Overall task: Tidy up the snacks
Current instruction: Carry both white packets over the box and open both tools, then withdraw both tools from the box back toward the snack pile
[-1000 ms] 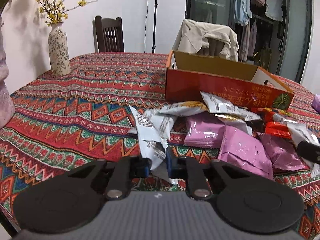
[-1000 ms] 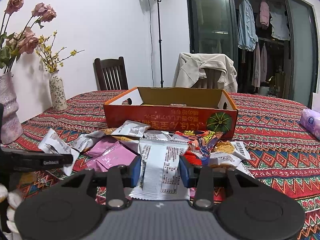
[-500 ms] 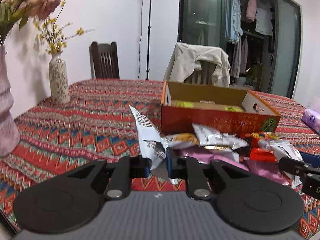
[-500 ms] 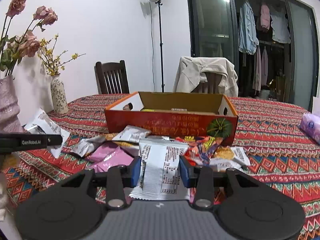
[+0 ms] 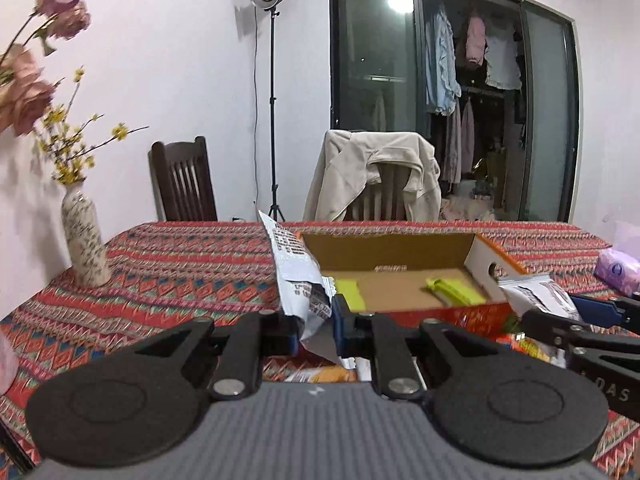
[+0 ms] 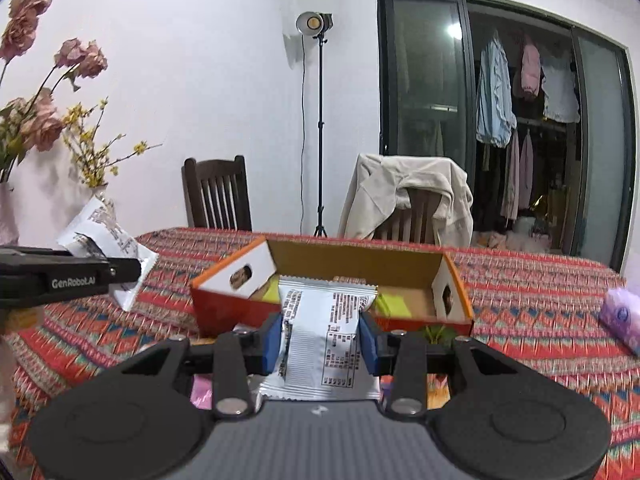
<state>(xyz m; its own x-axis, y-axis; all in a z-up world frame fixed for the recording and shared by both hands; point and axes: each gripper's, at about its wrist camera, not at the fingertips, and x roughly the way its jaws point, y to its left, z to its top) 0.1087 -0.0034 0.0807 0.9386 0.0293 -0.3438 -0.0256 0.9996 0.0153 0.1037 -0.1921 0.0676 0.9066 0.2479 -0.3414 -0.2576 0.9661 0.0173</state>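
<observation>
Now, in the left wrist view, the left gripper (image 5: pixel 316 326) pinches a white snack packet (image 5: pixel 298 280) at centre, lifted from the table toward the orange box (image 5: pixel 400 276). In the right wrist view, the right gripper (image 6: pixel 320 338) clamps another white packet (image 6: pixel 326 336) (also raised), ready for boxing.

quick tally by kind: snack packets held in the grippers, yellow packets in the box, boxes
white printed foil snack packets held in grippers: 2
yellow-green snack packets in the box: 2
orange open cardboard boxes: 1
total: 5

Both wrist views face the box (image 5: pixel 392 256) (shared, near).
</observation>
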